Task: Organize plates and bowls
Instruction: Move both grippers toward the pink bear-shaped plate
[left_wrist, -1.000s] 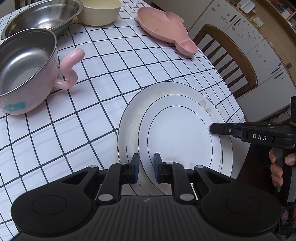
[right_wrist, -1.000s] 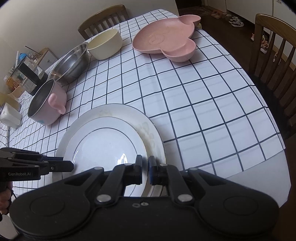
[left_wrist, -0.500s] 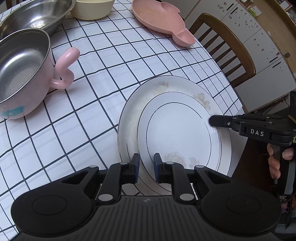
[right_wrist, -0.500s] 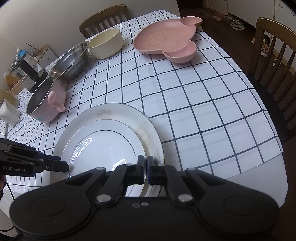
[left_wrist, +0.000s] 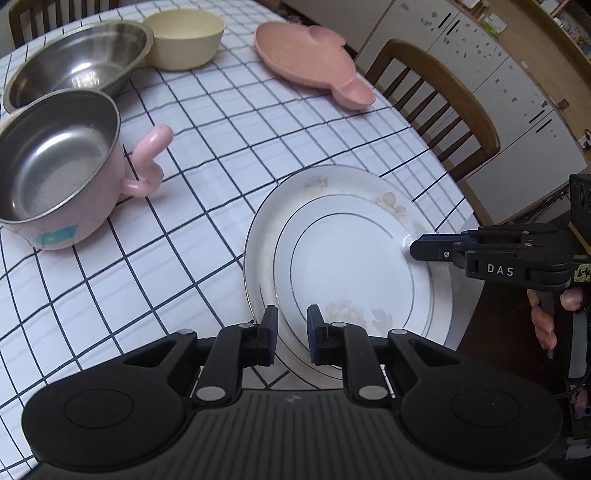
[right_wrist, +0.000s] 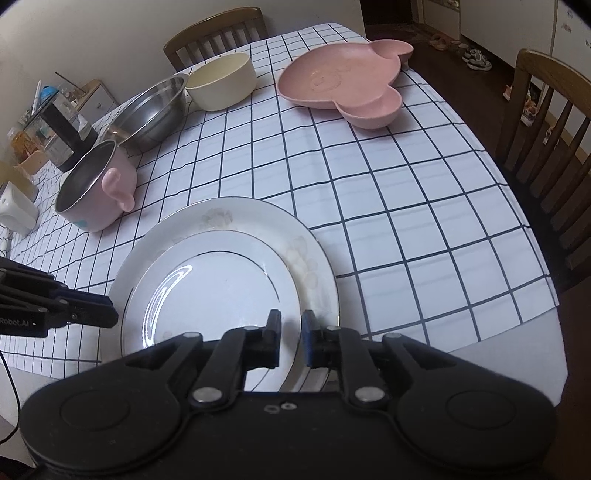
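Observation:
A small white plate lies inside a larger white plate on the checked tablecloth. My left gripper hovers over their near-left rims. Its jaws are nearly shut, and the small plate's edge shows through the narrow gap. In the right wrist view its tip sits beside the large plate's rim. My right gripper is at the opposite rim. Its jaws are opening, with the small plate's edge below the gap and nothing pinched.
A pink steel-lined pot, a steel bowl, a cream bowl and a pink divided plate stand farther back. Wooden chairs flank the table. The table edge runs just beyond the plates, near a hand.
The right jaws, pressed together half a second ago, have parted. The left view has pulled up slightly, showing more of the far bowls. The plates stay in place.

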